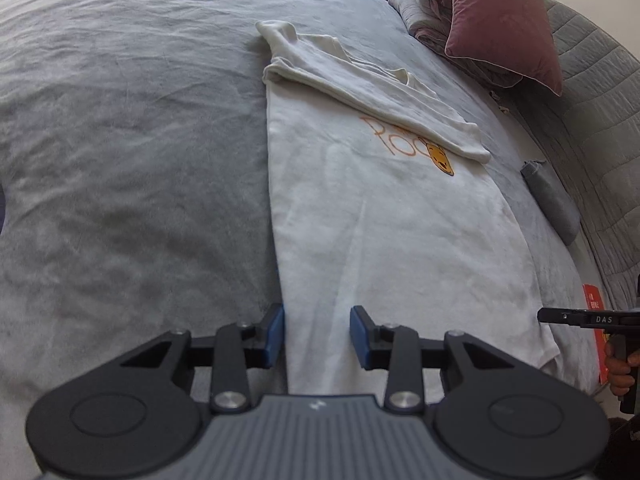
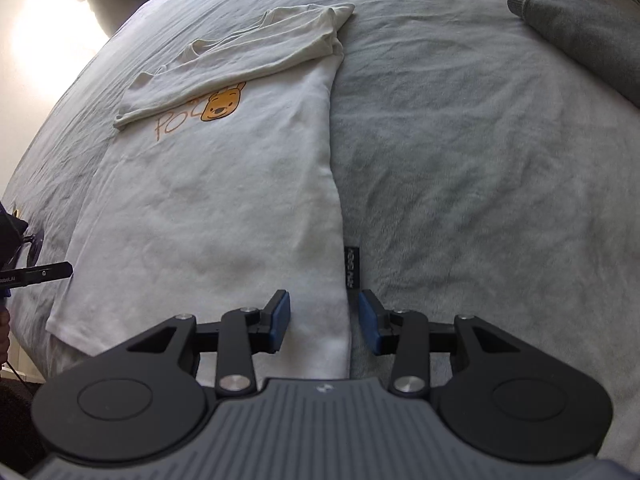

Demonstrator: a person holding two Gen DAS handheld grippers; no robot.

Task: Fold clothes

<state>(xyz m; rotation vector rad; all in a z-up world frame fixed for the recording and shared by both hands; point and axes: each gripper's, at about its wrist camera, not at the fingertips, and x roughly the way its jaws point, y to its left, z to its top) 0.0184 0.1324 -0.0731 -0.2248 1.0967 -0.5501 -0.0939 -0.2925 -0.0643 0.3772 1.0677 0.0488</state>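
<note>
A white T-shirt [image 1: 384,220] lies flat on a grey bed [image 1: 120,140], folded into a long strip with its sleeves laid across the chest above an orange bear print [image 2: 222,104]. The left gripper [image 1: 317,336] hovers at the shirt's left hem corner, jaws spread, the cloth edge between its blue pads [image 1: 274,334] but not pinched. The right gripper [image 2: 324,322] stands likewise at the right hem corner, jaws apart beside a black tag [image 2: 352,268]. A grey garment [image 2: 580,36] lies well apart; pillows [image 1: 500,20] sit at the headboard.
</note>
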